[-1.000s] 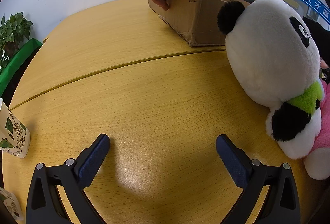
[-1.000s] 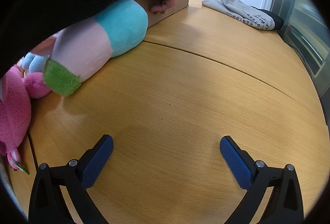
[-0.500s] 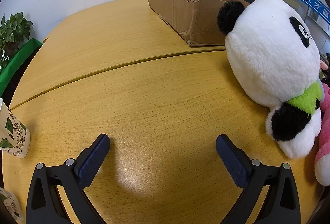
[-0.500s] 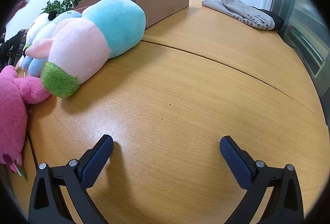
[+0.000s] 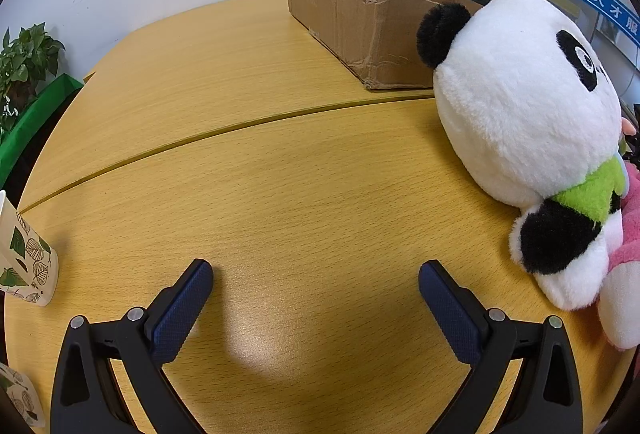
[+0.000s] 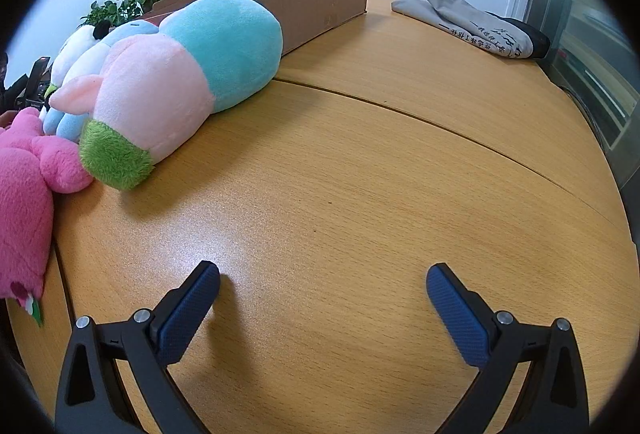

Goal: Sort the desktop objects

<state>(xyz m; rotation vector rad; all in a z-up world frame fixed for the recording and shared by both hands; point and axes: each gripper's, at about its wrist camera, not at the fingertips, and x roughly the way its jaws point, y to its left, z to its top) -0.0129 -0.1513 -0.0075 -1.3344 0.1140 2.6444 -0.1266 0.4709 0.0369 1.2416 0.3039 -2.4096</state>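
A panda plush (image 5: 528,122) with a green scarf lies at the right of the left wrist view, in front of a shallow cardboard box (image 5: 360,22). A pink plush (image 5: 624,274) lies beside it. My left gripper (image 5: 316,274) is open and empty over bare wood. In the right wrist view a teal, pink and green plush (image 6: 180,86) lies at the left by the box (image 6: 320,10), with a pink plush (image 6: 28,186) and the panda (image 6: 76,46) behind. My right gripper (image 6: 324,278) is open and empty.
A leaf-printed paper cup (image 5: 24,258) stands at the left table edge, another (image 5: 16,398) below it. A folded grey cloth (image 6: 480,22) lies far right. A potted plant (image 5: 24,62) stands beyond the wooden table (image 5: 280,194).
A person's hand and dark sleeve that held the box edge have withdrawn from both views. Both grippers have stayed still and open.
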